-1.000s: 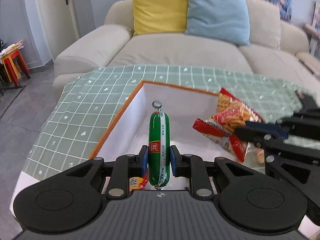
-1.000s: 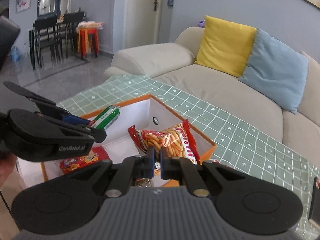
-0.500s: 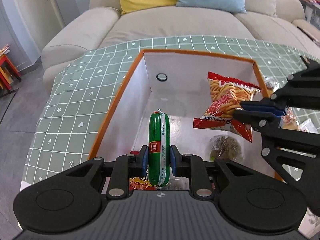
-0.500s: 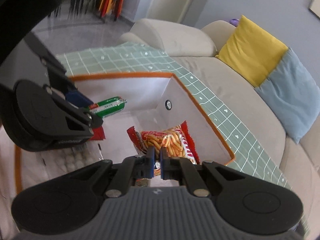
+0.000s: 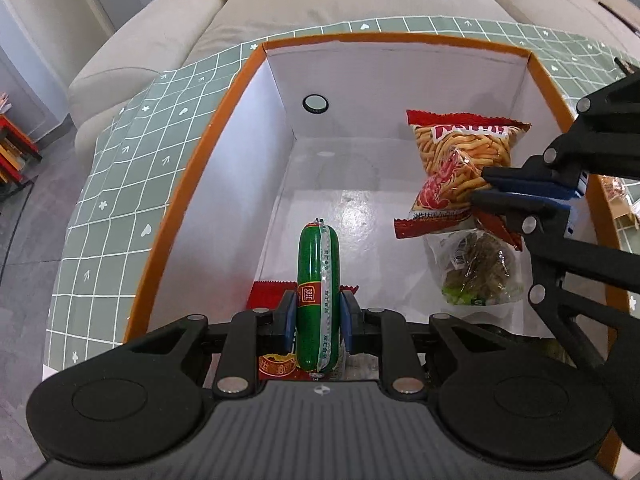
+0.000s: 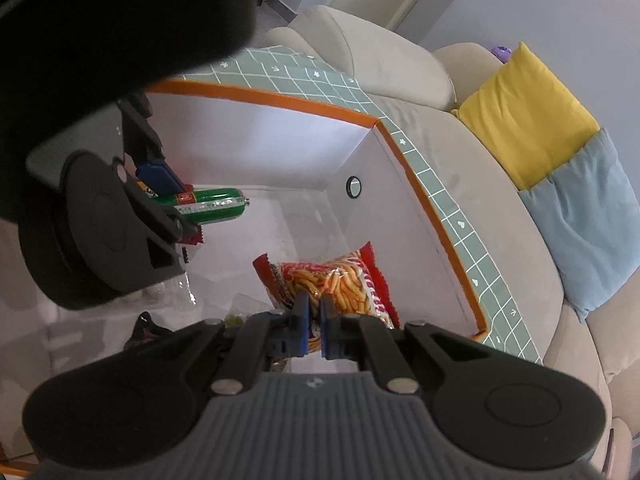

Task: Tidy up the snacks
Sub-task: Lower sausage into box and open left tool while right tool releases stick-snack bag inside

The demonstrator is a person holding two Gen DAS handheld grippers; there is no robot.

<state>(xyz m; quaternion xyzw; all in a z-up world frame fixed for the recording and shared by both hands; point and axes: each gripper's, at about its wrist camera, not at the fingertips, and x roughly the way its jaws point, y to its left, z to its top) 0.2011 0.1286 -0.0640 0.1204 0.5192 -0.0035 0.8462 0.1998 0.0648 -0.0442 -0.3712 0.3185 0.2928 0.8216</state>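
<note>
- The left tongs (image 5: 318,316) are clamped on the green sausage (image 5: 318,280), held above the box (image 5: 400,42) floor near its left wall. If let go up there, it could roll.
- The right tongs (image 6: 314,320) pinch the chip bag (image 6: 340,284) by one corner inside the box, above the clear packet (image 5: 480,268). The thin corner might slip or tear.

one sausage (image 5: 318,296), one box (image 5: 188,184), two cushions (image 6: 524,116)

A green sausage (image 5: 318,276) hangs over a white, orange-rimmed box (image 5: 224,108); a red chip bag (image 5: 460,164) is held above a clear packet (image 5: 480,268) on the floor.
</note>
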